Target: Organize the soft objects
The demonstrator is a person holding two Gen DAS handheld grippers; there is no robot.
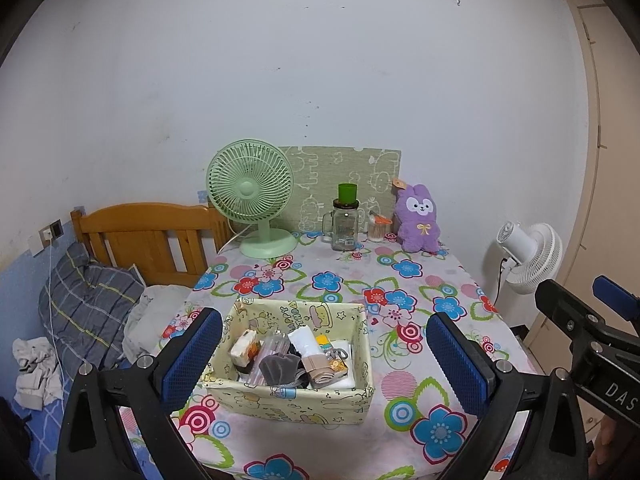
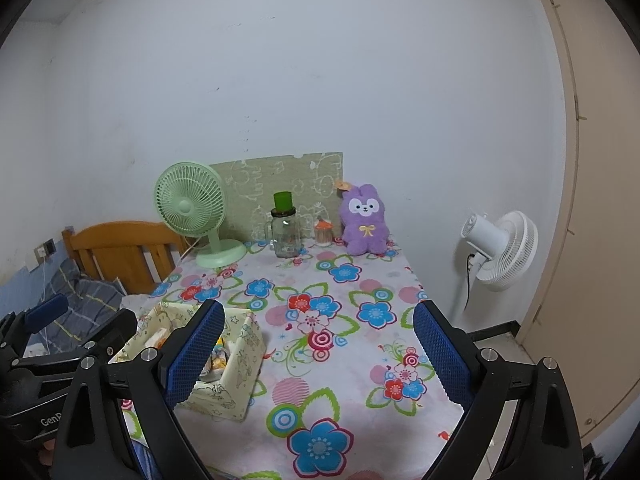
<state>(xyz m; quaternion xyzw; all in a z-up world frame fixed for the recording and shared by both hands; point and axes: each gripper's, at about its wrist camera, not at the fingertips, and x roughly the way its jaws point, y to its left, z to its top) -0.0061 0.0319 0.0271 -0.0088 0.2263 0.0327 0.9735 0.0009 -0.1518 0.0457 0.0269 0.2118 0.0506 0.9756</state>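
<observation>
Hovering wide-jawed and empty, left gripper and right gripper; plush at table's far edge, box near: grip plush mid-body.

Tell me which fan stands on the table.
The green desk fan, at the table's back left by the glass jar; the white fan stands off the table's right edge.

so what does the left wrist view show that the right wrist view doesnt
Only the left wrist view shows the box's contents: a grey pouch, a white roll and a tissue pack, plus crumpled cloth on the bed. Only the right wrist view shows bare cloth ahead of the right gripper. Both show the plush, green fan, jar, white fan and the open left gripper.
</observation>
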